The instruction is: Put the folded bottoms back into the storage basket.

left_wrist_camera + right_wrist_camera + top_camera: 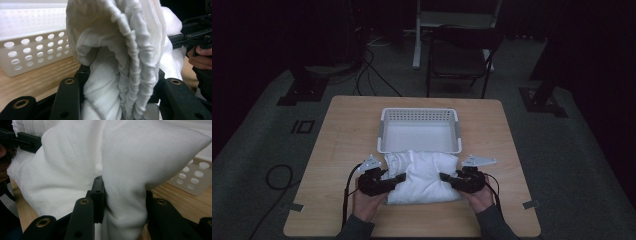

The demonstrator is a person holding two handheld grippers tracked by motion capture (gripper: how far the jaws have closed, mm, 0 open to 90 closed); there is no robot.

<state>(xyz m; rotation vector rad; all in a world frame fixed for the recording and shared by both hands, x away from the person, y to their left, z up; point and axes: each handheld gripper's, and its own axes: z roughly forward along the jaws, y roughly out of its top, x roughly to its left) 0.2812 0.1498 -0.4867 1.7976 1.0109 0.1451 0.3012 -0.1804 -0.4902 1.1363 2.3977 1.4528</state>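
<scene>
- Both grippers are clamped on the white cloth (424, 175), one at each end of the folded bundle: left gripper (398, 178) pinching a thick stack of gathered layers, right gripper (445, 177) biting a smoother fold.
- The cloth sits at the near edge of the wooden table (342, 140), just in front of the white basket (419, 114) and touching its near rim.
- My guess at the step: lift the bundle and drop it into the basket. To do that cleanly I'd raise both ends together and level, so the folds don't slump out (the left side looks bulky).
- Clear the rim before moving forward, then let go of both ends at once.
- The left gripper view shows the bunched edges (130, 75) wedged between the jaws, which the high view can't resolve.
- The high view gives the basket's empty floor and where everything lies.
</scene>
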